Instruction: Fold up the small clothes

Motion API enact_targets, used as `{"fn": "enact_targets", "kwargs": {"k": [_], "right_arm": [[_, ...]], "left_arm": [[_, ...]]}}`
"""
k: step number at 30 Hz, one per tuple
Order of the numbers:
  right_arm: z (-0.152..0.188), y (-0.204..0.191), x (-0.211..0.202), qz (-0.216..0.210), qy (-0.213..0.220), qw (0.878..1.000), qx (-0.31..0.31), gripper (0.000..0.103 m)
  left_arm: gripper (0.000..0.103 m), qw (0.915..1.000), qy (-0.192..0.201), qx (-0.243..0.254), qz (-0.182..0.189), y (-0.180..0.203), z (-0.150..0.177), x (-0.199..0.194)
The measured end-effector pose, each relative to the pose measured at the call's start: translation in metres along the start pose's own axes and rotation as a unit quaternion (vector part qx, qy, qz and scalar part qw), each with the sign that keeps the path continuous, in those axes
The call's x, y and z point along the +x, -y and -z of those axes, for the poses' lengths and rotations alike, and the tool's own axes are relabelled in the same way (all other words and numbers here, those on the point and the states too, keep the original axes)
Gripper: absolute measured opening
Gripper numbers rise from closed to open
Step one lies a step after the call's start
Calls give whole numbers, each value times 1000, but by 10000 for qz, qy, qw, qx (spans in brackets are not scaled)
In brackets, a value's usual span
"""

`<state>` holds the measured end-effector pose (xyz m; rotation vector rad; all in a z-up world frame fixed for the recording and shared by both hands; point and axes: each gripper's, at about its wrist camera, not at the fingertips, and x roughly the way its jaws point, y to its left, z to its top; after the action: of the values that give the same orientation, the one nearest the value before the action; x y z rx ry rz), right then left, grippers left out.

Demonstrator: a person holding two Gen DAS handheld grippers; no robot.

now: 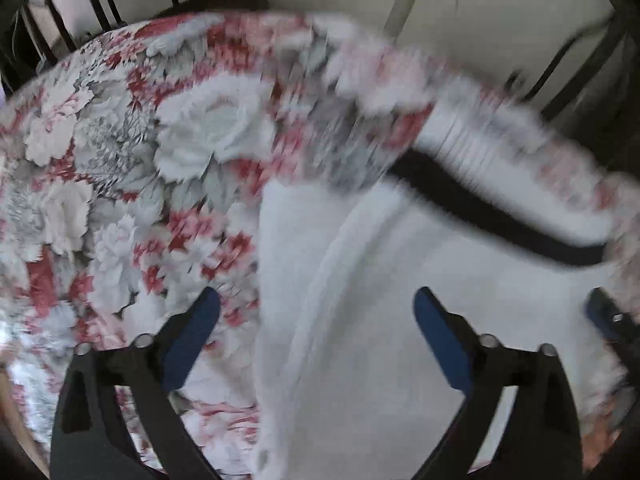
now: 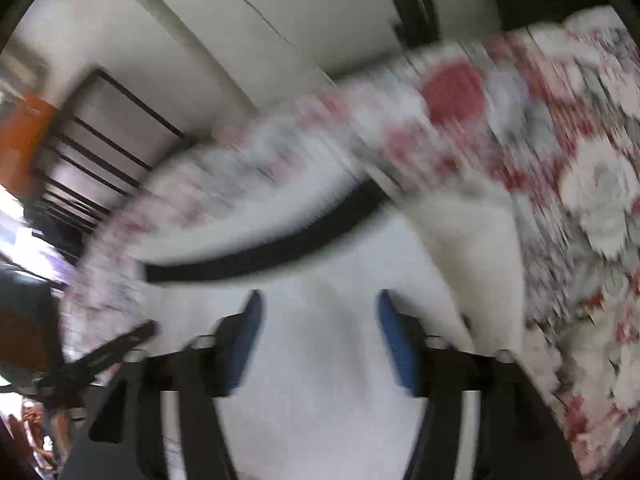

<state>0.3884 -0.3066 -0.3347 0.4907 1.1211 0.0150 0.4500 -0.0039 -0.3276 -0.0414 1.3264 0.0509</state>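
Left wrist view: left gripper [image 1: 316,320] and right gripper [image 2: 320,332] both gape over the white garment [image 1: 380,320] at lower centre; a fold seems due, needing an edge grasp.

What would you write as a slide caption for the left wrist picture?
Left gripper, fingers spread open, above a white garment with a black band on a floral bedspread.

A white cloth garment with a black band [image 1: 400,320] lay on a red-and-grey floral bedsheet [image 1: 120,160]; a black metal bed frame [image 1: 60,20] stood behind the sheet.
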Motion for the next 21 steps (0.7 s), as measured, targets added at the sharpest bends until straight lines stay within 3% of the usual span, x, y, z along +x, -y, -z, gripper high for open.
{"fn": "enact_targets", "kwargs": {"k": [1, 4, 5, 8, 11, 13, 14, 16, 17, 19, 21], "right_arm": [[4, 9, 11, 108, -191, 9997, 121, 66], [6, 5, 9, 69, -96, 9998, 189, 66], [5, 0, 1, 88, 10, 9999, 98, 66], [5, -15, -16, 58, 305, 9995, -93, 66], [12, -27, -18, -146, 173, 9995, -213, 67], [26, -38, -8, -108, -125, 9990, -426, 67], [32, -41, -2, -69, -271, 9982, -528, 68], [51, -45, 22, 162, -763, 9935, -828, 72], [58, -45, 30, 266, -844, 9914, -969, 72], [64, -51, 36, 432, -797, 9874, -1295, 73], [58, -56, 26, 378, -657, 9892, -1257, 73]], "left_arm": [[99, 9989, -398, 48, -257, -2, 4, 18], [99, 9974, -600, -381, 78, -16, 3, 25], [99, 9979, -520, -372, 55, -17, 1, 19], [98, 9992, 260, -221, -215, -16, -6, -16], [98, 9982, 485, -69, 342, -4, 0, -33], [98, 9973, 163, 190, 688, 17, 13, -26], [98, 9970, 16, 361, 679, 27, 17, -20], [99, 9957, -197, 886, 166, 48, 31, -2], [99, 9910, -216, 1278, -342, 60, 42, 12], [99, 9893, -50, 1384, -468, 65, 47, 15], [99, 9931, -66, 1149, -237, 57, 36, 5]]}}
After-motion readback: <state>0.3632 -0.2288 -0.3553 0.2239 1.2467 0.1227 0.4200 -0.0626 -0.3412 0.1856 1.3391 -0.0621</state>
